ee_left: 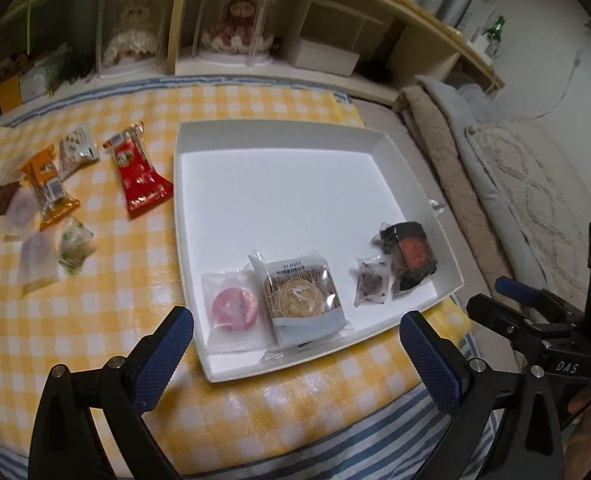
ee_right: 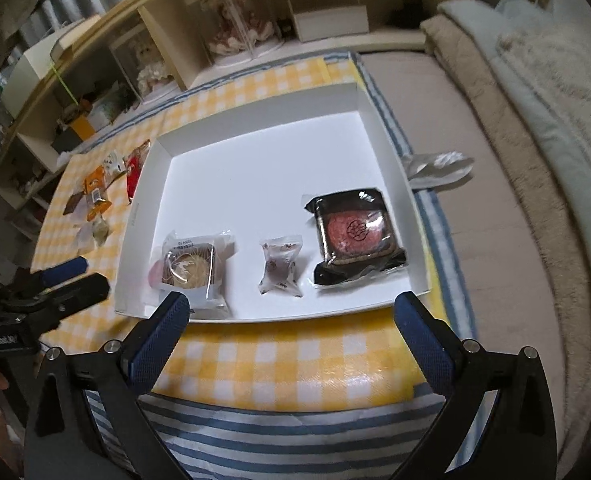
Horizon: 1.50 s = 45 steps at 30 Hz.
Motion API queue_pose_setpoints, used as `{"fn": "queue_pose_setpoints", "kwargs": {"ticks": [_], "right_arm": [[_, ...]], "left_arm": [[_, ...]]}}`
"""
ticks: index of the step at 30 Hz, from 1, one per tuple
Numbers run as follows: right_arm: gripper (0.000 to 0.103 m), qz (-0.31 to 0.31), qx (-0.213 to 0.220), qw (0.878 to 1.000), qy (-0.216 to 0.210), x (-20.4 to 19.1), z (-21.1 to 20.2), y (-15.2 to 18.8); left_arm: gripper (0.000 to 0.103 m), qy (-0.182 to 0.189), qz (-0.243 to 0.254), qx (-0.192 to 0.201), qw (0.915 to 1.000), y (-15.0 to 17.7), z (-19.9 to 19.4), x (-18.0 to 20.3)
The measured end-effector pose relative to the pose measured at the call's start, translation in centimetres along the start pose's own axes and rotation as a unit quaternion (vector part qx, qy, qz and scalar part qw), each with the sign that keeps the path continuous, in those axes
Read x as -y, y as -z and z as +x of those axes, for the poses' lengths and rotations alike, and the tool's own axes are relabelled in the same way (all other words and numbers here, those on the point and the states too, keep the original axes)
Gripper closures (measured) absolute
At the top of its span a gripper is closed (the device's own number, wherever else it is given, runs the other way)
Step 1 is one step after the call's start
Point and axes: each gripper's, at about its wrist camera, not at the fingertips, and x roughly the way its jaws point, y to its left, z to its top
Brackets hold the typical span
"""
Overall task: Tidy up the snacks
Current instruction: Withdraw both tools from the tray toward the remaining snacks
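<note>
**Both grippers wide open above a white tray with four snacks**

Nearest the left wrist camera, the left gripper has its blue pads spread as wide as they go, with nothing between them; they hang over the near edge of the tray without touching it. The right gripper stands the same way in its own view, jaws fully apart and empty, above the tray's near rim. In the left view the right gripper's black body shows at the right edge, marked "DAS".

The tray sits on a yellow-and-white checked cloth, which lies over a blue-striped cloth. Four snacks line the tray's near side: a pink round biscuit in a clear wrapper, partly under a tan pastry whose pack reads "105H10" upside down, then a small clear sweet standing apart, then a black-wrapped cake with a stamped reddish top, just beside the sweet.

Left of the tray, on the checked cloth, lie the unsorted snacks: a red packet closest to the tray, an orange packet, a white packet, a brown square, two pale wrapped rounds and a green-and-white packet; their print is too blurred to read
</note>
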Motion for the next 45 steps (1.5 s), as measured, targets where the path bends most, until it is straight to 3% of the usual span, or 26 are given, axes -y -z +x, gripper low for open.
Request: {"fn": "queue_pose_setpoints", "kwargs": {"ticks": [14, 24, 35, 45], "right_arm": [[0.000, -0.025, 0.052, 0.998, 0.008, -3.7, -5.7, -0.4], [0.000, -0.050, 0.095, 0.994, -0.004, -8.6, -7.9, -1.6], [0.000, -0.074, 0.111, 0.991, -0.028, -15.7, -4.9, -3.4], [0.000, -0.086, 0.081, 0.990, -0.081, -22.9, 2.0, -4.2]], "left_arm": [[0.000, -0.015, 0.019, 0.057, 0.9981, 1.0, -10.4, -2.4], [0.000, -0.045, -0.004, 0.088, 0.9951, 1.8, -17.2, -7.2], [0.000, -0.131, -0.062, 0.112, 0.9831, 2.4, -21.5, -14.9], [0.000, -0.180, -0.143, 0.081, 0.9698, 2.5, -19.1, -21.1]]}}
